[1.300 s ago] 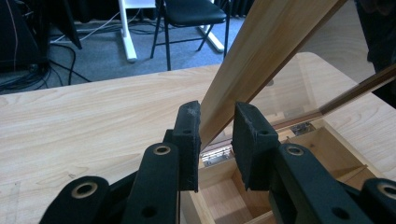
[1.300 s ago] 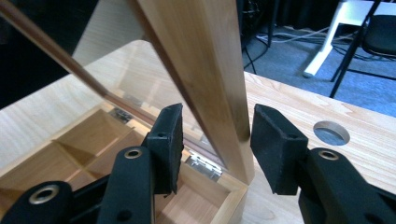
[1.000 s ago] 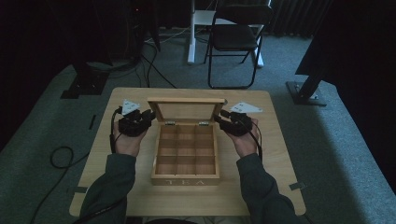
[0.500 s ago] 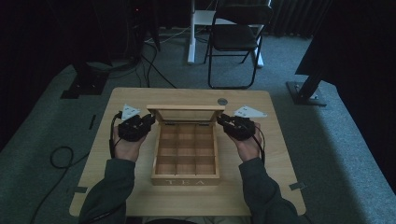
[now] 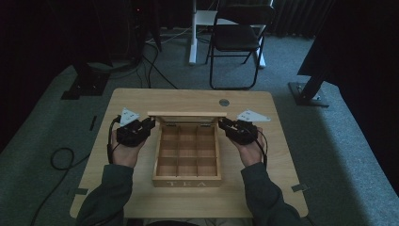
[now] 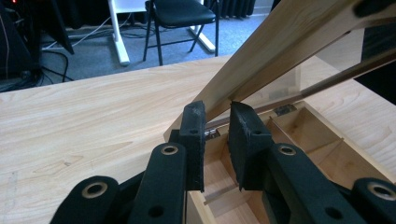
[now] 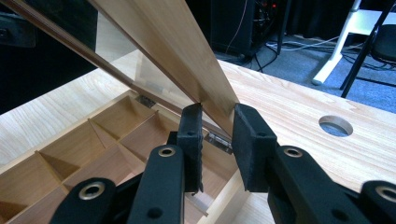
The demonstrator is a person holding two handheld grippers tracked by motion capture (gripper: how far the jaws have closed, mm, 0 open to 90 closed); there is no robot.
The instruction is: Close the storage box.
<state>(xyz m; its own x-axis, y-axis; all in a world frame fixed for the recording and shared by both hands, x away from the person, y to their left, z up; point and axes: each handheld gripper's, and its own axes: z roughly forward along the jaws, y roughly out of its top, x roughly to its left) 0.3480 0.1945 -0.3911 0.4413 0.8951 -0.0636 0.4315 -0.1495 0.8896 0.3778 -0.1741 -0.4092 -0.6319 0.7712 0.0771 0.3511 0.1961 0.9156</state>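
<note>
High view. A wooden tea box sits at the centre of the worktop, lettered front wall toward the person and hinges on the far side. Its long axis runs from the person toward the far edge. The lid is raised and stands near upright over the far wall, its length running left to right. Nine compartments show inside, in three rows of three. The left gripper is at the lid's left end, held by the left hand. The right gripper is at the lid's right end, held by the right hand. A round hole lies in the worktop beyond the box. A black chair stands on the floor beyond the worktop.

Left gripper view. The fingers stand at a narrow gap over the box's rear corner. The lid's end slants up to the right, its lower corner reaching down to the gap. Whether the pads press on it cannot be told.

Right gripper view. The fingers stand at a narrow gap. The lid's end slants up to the left, its lower corner meeting the tops of the pads. A firm grip cannot be told. The hinges show just behind.
</note>
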